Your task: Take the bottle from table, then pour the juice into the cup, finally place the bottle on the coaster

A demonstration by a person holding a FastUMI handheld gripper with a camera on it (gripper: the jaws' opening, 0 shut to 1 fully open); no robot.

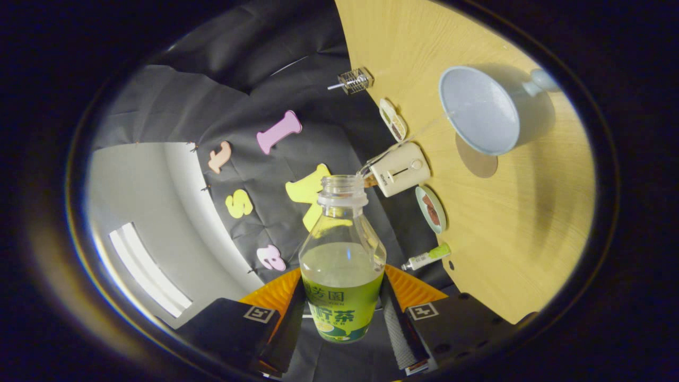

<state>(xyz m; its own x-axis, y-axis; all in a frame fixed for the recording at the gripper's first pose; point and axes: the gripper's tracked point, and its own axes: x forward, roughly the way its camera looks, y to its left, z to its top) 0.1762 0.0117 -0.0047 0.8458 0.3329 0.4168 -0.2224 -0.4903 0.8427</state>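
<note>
My gripper [344,313] is shut on a clear plastic bottle [342,249] with a green label, one finger pressing on each side of the label. The bottle has no cap and holds pale juice. The whole view is rolled over, so the bottle is tipped toward the wooden table [530,223]. A thin stream of juice [403,143] runs from the bottle's mouth to the rim of a light blue cup [480,111] with a handle, which stands on the table beyond the fingers. A round brown coaster [477,162] lies on the table right beside the cup.
Along the table's back edge by the black cloth wall stand a cream box-shaped appliance [400,168], a small green dish [431,208], a white oval dish [393,119], a small green-capped tube [427,258] and a little wire cage [354,80].
</note>
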